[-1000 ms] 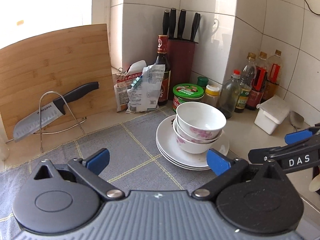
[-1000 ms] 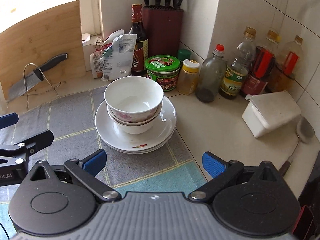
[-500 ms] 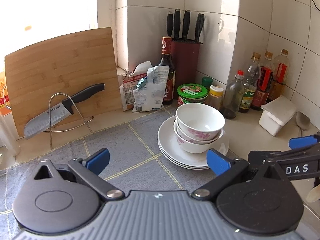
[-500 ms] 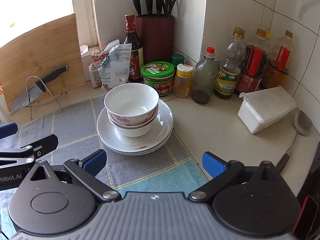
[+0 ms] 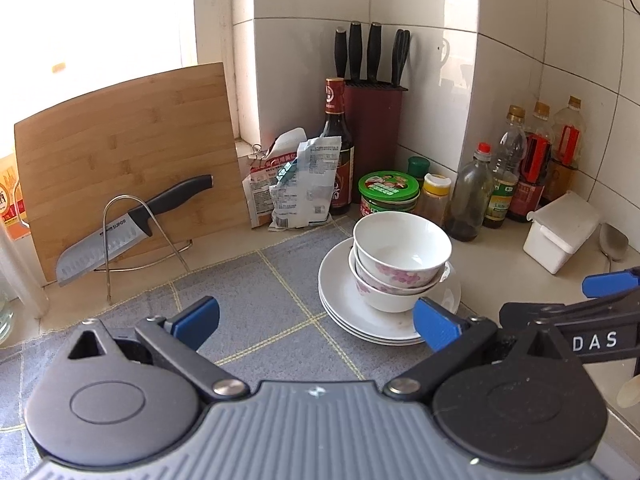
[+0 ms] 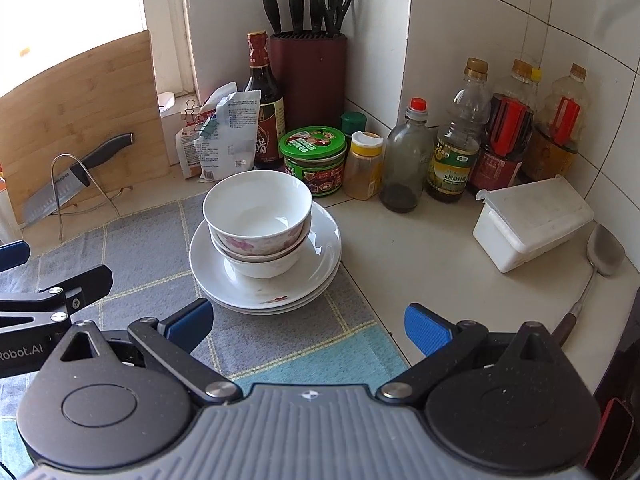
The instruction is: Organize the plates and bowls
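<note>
White bowls with pink flowers [image 5: 400,256] [image 6: 258,216] are nested on a stack of white plates [image 5: 340,300] [image 6: 320,256], which rests on a grey checked mat [image 5: 248,292] [image 6: 140,248]. My left gripper [image 5: 316,320] is open and empty, hovering above the mat, left of and nearer than the stack. My right gripper [image 6: 308,322] is open and empty too, in front of the stack's near edge. Each gripper's blue-tipped fingers show at the edge of the other's view.
Behind the stack stand a green-lidded jar [image 6: 314,156], a sauce bottle [image 6: 262,100], a knife block [image 6: 308,64] and snack bags [image 6: 224,136]. Oil bottles [image 6: 456,132], a white box [image 6: 532,220] and a spatula [image 6: 600,260] lie right. A cutting board [image 5: 128,152] and knife [image 5: 132,224] lean left.
Both grippers have drawn back and up from the stack, which now looks smaller and farther off. Bowls and plates have not moved. Both grippers stay open.
</note>
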Action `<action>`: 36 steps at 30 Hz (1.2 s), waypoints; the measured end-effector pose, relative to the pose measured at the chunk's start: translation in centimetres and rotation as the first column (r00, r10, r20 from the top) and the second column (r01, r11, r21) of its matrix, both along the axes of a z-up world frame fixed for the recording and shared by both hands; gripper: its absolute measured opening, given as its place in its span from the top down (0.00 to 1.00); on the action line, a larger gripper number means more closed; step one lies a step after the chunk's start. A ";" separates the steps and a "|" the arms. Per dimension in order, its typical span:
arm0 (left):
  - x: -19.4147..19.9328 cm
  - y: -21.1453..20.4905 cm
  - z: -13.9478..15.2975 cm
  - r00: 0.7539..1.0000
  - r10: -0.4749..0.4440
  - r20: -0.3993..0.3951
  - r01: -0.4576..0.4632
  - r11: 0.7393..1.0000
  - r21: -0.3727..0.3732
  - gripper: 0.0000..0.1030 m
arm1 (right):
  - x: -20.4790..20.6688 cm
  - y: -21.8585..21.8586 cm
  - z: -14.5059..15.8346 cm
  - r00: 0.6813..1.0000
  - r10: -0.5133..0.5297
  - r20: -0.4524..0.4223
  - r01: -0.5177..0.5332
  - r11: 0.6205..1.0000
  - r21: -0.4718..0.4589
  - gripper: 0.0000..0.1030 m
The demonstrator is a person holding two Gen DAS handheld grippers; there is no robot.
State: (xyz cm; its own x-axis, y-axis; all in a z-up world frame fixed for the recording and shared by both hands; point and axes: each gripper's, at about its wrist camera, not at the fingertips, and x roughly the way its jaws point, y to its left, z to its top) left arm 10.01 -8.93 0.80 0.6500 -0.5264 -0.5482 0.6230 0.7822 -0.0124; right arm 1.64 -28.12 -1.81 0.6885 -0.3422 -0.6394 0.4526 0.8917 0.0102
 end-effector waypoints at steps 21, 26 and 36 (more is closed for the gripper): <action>0.1 -0.3 0.3 1.000 0.015 0.000 -0.015 1.000 0.014 0.01 | 0.4 -0.2 0.1 1.000 0.009 -0.009 -0.009 1.000 0.000 0.00; 0.1 -0.3 0.3 1.000 0.014 0.000 -0.014 1.000 0.014 0.01 | 0.5 -0.3 0.1 1.000 0.008 -0.009 -0.008 1.000 0.000 0.00; 0.3 -0.4 0.3 1.000 0.014 -0.006 -0.014 1.000 0.014 0.01 | 0.7 -0.4 0.1 1.000 0.002 -0.013 -0.003 1.000 -0.010 0.00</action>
